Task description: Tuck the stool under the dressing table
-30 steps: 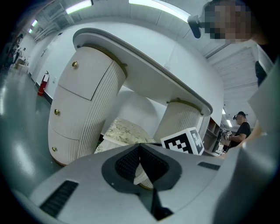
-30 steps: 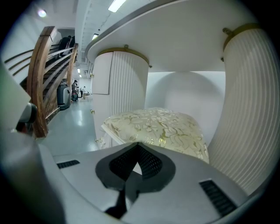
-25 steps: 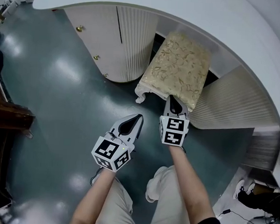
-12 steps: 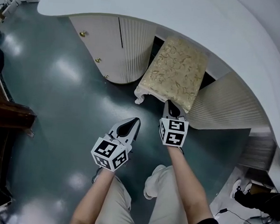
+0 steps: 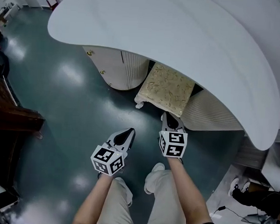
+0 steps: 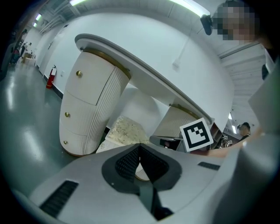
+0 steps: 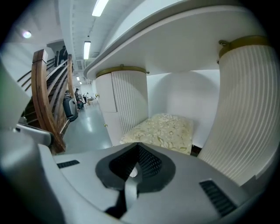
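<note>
Cream floral-cushioned stool (image 5: 167, 89) half under white dressing table (image 5: 190, 46)

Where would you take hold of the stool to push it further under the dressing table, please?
I'd grip the stool by its near seat rim, coming from the open front. The dressing table top covers its far end and ribbed pedestals flank both sides, so only that front edge looks exposed.

Head view looks steeply down; both gripper views look low and close at the same stool (image 5: 167, 89)

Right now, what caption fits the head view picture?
Left claw and right claw, both shut, by the stool partly under the dressing table.
</note>
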Motion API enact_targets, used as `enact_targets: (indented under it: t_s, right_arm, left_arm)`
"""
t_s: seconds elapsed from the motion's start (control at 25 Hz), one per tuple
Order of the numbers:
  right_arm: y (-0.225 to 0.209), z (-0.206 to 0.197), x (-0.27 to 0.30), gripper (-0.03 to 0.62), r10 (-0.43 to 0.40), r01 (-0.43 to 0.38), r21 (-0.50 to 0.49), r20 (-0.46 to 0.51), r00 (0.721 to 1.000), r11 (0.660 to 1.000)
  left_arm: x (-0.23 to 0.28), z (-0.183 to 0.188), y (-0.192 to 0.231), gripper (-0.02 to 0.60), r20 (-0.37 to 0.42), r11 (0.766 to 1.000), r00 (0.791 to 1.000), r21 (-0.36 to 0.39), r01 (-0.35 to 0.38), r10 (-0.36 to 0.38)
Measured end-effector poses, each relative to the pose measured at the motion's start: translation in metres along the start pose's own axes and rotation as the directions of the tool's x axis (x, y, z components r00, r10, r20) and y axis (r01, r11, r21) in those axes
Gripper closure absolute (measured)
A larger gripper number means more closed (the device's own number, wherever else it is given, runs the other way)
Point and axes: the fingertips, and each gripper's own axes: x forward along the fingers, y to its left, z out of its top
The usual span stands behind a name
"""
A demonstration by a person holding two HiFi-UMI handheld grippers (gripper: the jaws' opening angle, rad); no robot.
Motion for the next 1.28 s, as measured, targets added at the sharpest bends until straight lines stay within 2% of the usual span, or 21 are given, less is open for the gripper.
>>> enact_targets:
  t_s: [0.52, 1.04, 1.28]
  right_arm:
    - [0.011, 0.082, -0.07, 0.585, 0.049, -0.049, 0.035, 0.012, 0.999, 0.998]
    - [0.043, 0.136, -0.146, 0.585, 0.105, -0.104, 0.068, -0.005, 0.994, 0.992]
    - [0.054, 0.159, -0.174, 0.585, 0.113, -0.113, 0.036, 0.004, 0.994, 0.993]
  left_arm:
    - [-0.021, 0.091, -0.062, 0.569, -0.005, 0.999, 1.0, 0.036, 0.015, -0.015]
    - [-0.071, 0.155, -0.113, 0.569, -0.029, 0.997, 0.999, 0.072, -0.016, 0.018]
    - [-0.094, 0.171, -0.127, 0.569, -0.023, 0.996, 0.999, 0.081, -0.026, 0.028]
